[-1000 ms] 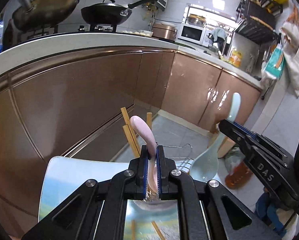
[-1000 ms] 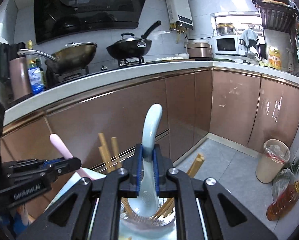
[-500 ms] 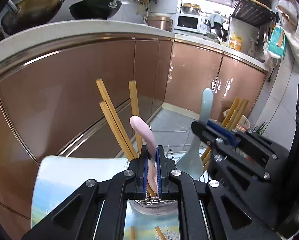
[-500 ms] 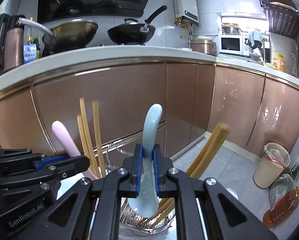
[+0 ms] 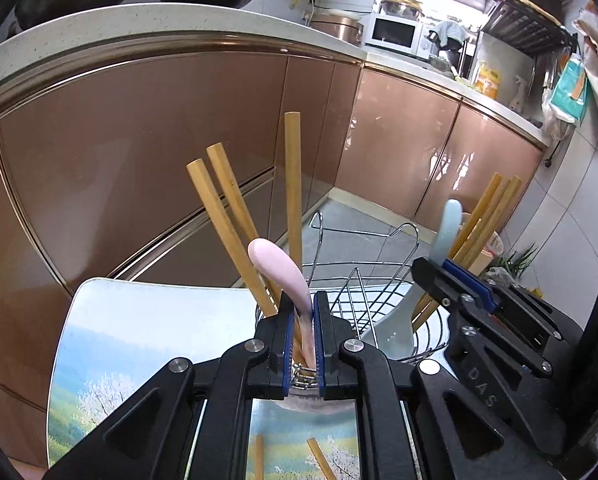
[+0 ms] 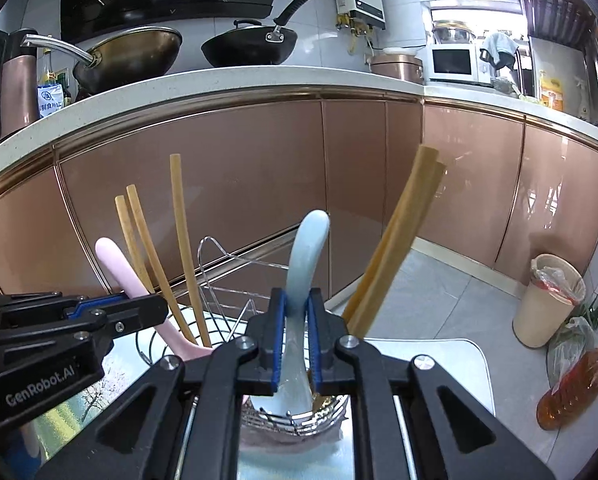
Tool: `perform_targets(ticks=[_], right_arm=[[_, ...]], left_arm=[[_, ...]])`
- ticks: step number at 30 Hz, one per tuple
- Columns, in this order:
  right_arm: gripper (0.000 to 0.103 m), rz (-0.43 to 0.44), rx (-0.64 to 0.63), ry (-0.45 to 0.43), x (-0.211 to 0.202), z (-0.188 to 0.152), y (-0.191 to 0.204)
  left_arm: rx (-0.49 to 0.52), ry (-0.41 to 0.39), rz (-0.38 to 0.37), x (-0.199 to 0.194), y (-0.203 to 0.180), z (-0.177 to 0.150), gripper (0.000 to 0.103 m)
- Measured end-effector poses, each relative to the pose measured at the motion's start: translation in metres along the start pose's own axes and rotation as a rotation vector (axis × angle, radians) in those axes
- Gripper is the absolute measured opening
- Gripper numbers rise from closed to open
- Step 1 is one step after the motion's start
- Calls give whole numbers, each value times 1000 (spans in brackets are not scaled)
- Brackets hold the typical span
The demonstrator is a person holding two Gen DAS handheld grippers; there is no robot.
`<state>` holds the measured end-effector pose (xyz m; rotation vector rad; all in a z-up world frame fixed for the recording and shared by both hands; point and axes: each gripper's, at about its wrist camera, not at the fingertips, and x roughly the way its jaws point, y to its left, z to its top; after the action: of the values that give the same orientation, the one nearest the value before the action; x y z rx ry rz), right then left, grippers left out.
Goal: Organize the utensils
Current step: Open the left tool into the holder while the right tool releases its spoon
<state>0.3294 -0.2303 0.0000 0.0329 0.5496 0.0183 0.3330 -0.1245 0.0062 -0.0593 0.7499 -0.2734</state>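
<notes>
Left gripper (image 5: 302,334): jaws clamped on the pale pink ceramic spoon (image 5: 285,270) by its handle; handle end curving up and left above the jaws; bowl end down inside the chrome wire utensil basket (image 5: 363,300); seen from the right wrist view at lower left, spoon handle rising from its tip.
Right gripper (image 6: 295,340): jaws clamped on the pale blue ceramic spoon (image 6: 305,256) at the lower handle; handle arching up above the jaws; bowl down in the basket's right part.
Wire basket: standing on the small white-edged bench with a printed landscape top (image 5: 139,320); pink spoon in the left part, blue spoon in the right, well apart.
Left bamboo chopsticks (image 5: 227,216): 3 sticks upright in the left part, just beside the pink spoon; 2 leaning left, 1 near vertical.
Right bamboo chopsticks (image 6: 395,240): a bundle leaning right, just beside the blue spoon; exact count unclear.
Loose chopsticks (image 5: 319,458): 2 lying on the bench top below the left jaws.
Background: copper-coloured cabinet fronts (image 6: 235,184); black wok (image 6: 251,46) on the stove.
</notes>
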Motion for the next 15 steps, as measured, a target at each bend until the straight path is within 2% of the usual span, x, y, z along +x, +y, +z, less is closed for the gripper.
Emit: perform_targets(ticks=[5,9,15], right_arm=[[14,-11,22,10,-7,-1,-4],[16,-19,33,10,-16,0,-7],[20,-21,41,-10,-36,5,-5]], left_arm=[[-10,12,15,-3,4,-1,12],[-26,5,15,-10,6,-2,22],[-30,-7,10,-26,9,-5,31]])
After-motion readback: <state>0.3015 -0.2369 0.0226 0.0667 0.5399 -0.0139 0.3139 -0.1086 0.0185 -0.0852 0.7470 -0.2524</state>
